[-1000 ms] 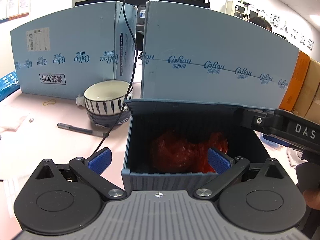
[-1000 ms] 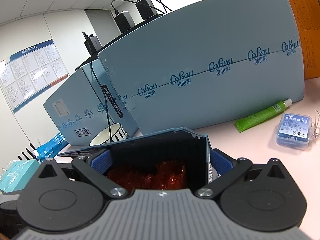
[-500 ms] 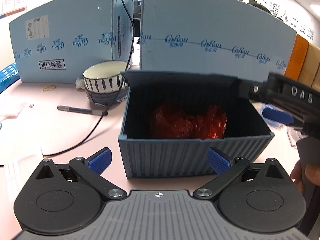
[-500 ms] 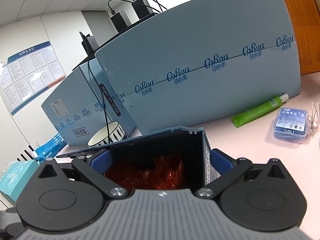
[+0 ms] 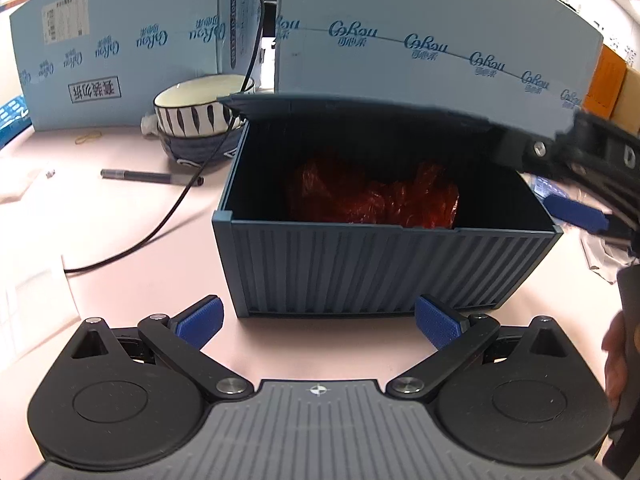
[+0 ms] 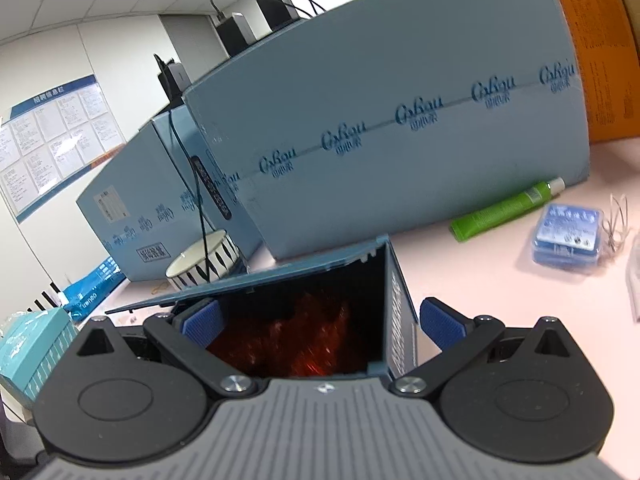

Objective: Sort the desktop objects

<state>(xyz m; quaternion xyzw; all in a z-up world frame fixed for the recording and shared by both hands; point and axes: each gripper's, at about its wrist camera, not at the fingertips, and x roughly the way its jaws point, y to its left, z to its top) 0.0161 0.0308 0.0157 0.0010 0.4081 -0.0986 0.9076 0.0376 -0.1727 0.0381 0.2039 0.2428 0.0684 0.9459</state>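
A dark blue ribbed storage box [image 5: 380, 268] stands mid-desk with a crumpled red plastic bag [image 5: 372, 196] inside. Its hinged lid [image 5: 360, 110] hangs almost level over the opening. My left gripper [image 5: 318, 320] is open just in front of the box, with nothing between its fingers. My right gripper [image 6: 322, 322] is open at the box's right end, straddling the end wall [image 6: 394, 320]. Its left pad [image 6: 202, 320] sits under the lid [image 6: 280, 276] edge. The red bag [image 6: 296, 340] shows below.
Two stacked bowls [image 5: 200, 120], a pen [image 5: 148, 177] and a black cable [image 5: 160, 224] lie left of the box. Tall light-blue cartons [image 5: 420, 40] wall the back. A green tube [image 6: 508, 210] and a small blue case [image 6: 568, 236] lie to the right.
The lid has swung from upright down to nearly level over the box. My left gripper has backed away from the box and looks down on it from higher up.
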